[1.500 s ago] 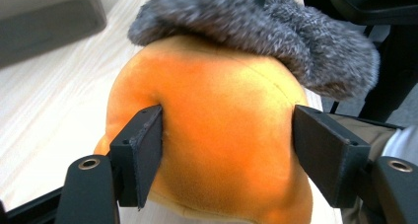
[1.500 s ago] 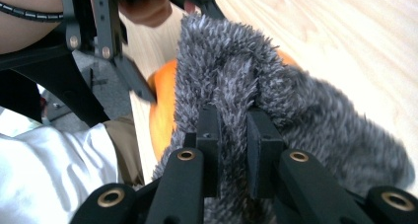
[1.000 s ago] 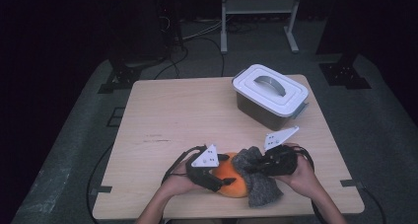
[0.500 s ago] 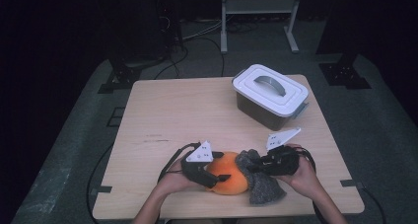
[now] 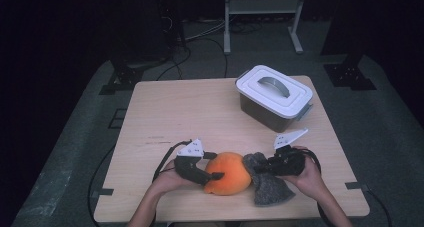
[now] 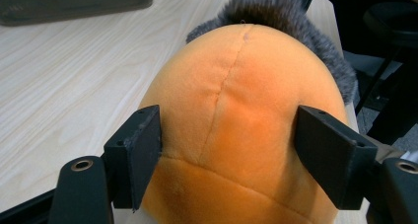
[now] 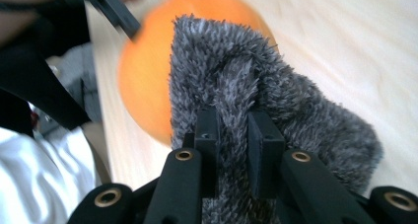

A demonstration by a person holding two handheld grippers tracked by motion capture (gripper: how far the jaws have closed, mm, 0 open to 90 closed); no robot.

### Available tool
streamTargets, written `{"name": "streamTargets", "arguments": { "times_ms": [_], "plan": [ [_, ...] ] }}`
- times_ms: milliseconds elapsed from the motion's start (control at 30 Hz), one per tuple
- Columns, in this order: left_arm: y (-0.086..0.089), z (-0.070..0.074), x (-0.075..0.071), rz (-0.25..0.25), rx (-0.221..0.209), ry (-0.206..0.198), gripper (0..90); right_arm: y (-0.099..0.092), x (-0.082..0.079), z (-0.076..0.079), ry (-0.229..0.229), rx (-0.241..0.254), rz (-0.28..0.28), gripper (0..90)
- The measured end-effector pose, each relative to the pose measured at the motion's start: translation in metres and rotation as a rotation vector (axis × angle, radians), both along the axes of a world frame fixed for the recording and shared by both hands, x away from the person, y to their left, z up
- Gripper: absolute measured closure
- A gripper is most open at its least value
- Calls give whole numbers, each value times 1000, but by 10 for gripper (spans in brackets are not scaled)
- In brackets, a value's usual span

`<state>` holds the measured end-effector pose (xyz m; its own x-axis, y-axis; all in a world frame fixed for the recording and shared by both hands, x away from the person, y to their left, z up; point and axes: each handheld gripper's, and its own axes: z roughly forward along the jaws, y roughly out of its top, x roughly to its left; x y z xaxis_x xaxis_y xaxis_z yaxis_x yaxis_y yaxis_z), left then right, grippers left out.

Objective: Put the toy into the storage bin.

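Wooden table (image 5: 200,112), lidded box (image 5: 274,97) far corner

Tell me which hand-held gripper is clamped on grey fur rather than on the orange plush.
The right hand-held gripper: its jaws pinch a fold of the grey furry part. The left hand-held gripper straddles the orange plush body instead.

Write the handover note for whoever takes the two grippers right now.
Left gripper: jaws astride the orange plush, pads at its sides; whether they press cannot be told.
Right gripper: shut on a fold of the grey furry cloth, which lies against the plush.
Both things sit at the near edge of the table. The lidded box stands at the far right, lid on.
Done: both things are in hand. Left: probably parting cloth and plush or stowing them; box unopened.
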<state>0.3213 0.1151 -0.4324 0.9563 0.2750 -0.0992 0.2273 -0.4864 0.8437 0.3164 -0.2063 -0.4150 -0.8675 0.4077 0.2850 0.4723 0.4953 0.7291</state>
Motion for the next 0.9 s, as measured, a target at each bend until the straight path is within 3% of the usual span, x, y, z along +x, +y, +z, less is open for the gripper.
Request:
{"name": "streamTargets", "arguments": {
  "times_ms": [67, 167, 367, 500, 567, 633, 767, 900],
  "plan": [
    [0, -1, 1, 2, -4, 3, 267, 3, -2, 6, -21, 31, 6, 767],
    [2, -1, 1, 5, -12, 13, 267, 8, -2, 6, -27, 23, 19, 766],
    [6, -3, 4, 3, -17, 27, 266, 4, 2, -11, 34, 12, 20, 765],
    [12, -5, 7, 12, -26, 63, 261, -2, 5, -21, 67, -27, 10, 765],
    [14, -5, 7, 11, -24, 64, 260, -4, 6, -22, 65, -37, 1, 765],
    [14, -5, 6, 3, -22, 64, 260, -6, 7, -17, 53, -16, -7, 765],
    [12, -7, 6, -12, -26, 72, 256, -2, 4, -1, 14, 62, -2, 765],
    [14, -8, 5, -23, -20, 77, 256, 6, 2, -5, 20, 30, 30, 763]
  ]
}}
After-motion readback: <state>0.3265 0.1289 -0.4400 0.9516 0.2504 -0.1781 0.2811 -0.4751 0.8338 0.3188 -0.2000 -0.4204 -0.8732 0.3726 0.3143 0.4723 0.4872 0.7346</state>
